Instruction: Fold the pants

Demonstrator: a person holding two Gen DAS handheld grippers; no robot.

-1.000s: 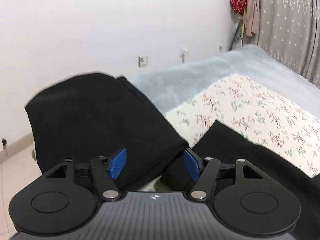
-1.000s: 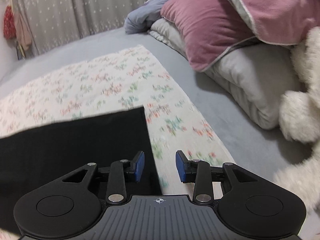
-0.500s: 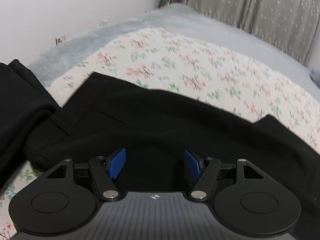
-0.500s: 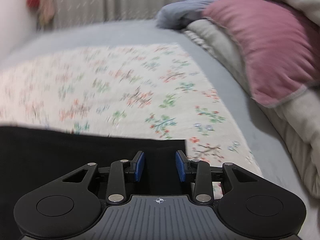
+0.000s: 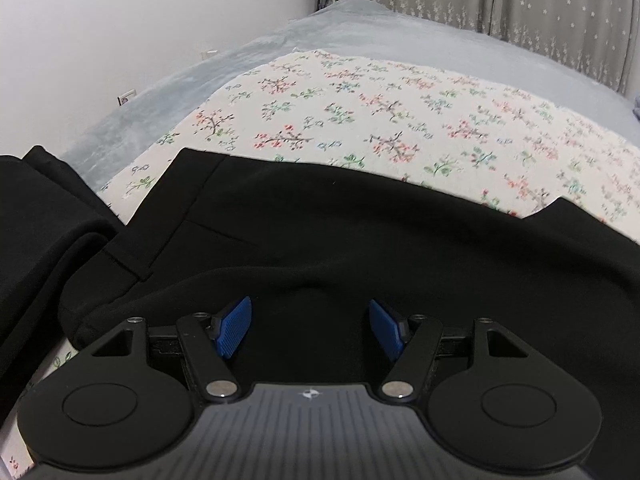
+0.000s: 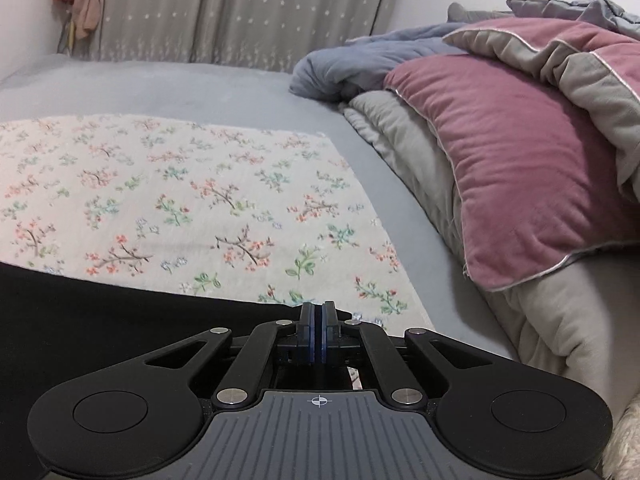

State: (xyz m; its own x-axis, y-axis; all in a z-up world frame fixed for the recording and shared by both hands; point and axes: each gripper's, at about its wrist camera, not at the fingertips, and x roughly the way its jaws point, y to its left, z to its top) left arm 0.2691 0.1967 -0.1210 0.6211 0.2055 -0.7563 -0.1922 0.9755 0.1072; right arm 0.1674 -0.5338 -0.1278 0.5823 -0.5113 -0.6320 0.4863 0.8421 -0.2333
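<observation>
Since a second ago both tools dropped onto the pants point(image 5: 320, 232). Right tool point(image 6: 318, 334) has pinched shut at their corner edge; left tool point(image 5: 308, 330) gapes wide. Pants run crosswise, floral sheet point(image 6: 200, 200) open beyond.

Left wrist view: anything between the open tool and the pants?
Nothing visible. The left tool is open right over the black pants, with only their fabric showing between its fingers. Past the pants, the floral cloth shows nothing lying on it.
</observation>
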